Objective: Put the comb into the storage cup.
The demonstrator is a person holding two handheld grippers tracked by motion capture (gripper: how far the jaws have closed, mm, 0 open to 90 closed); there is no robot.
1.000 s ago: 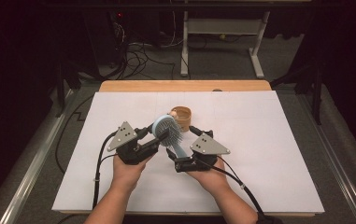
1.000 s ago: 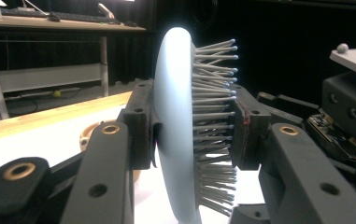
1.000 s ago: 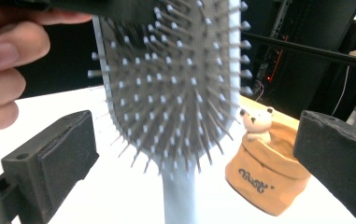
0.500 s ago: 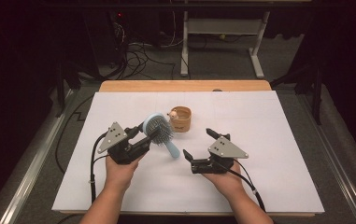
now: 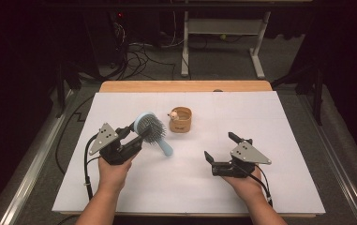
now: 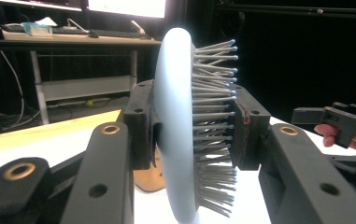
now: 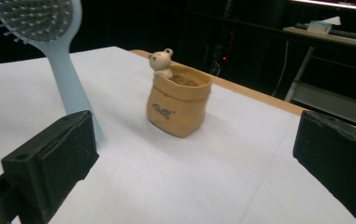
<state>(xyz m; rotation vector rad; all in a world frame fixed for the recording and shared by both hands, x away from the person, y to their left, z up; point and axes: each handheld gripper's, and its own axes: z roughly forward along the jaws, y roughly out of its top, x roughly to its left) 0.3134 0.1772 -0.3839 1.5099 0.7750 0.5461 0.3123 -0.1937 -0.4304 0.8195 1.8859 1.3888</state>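
**Hairbrush held by its head, and that grip looks sketchy**

The left gripper (image 5: 134, 140) is clamping the head of the light blue hairbrush (image 5: 151, 131), one jaw pressing on the smooth back and the other sitting against the bristles, as the left gripper view is showing. The handle is sticking out and down toward the white table (image 5: 279, 122), with its tip hanging just over the surface. The right gripper (image 5: 220, 149) is hovering well apart on the right side with its jaws standing wide and nothing between them.

Biggest worry: bristles are giving way under the pad, so the brush could be twisting or sliding out if the hand is tilting it. The handle could also be catching the table. And the little tan pot with a bear on its rim (image 5: 181, 120) is sitting near the brush, so a careless swing could be knocking it over
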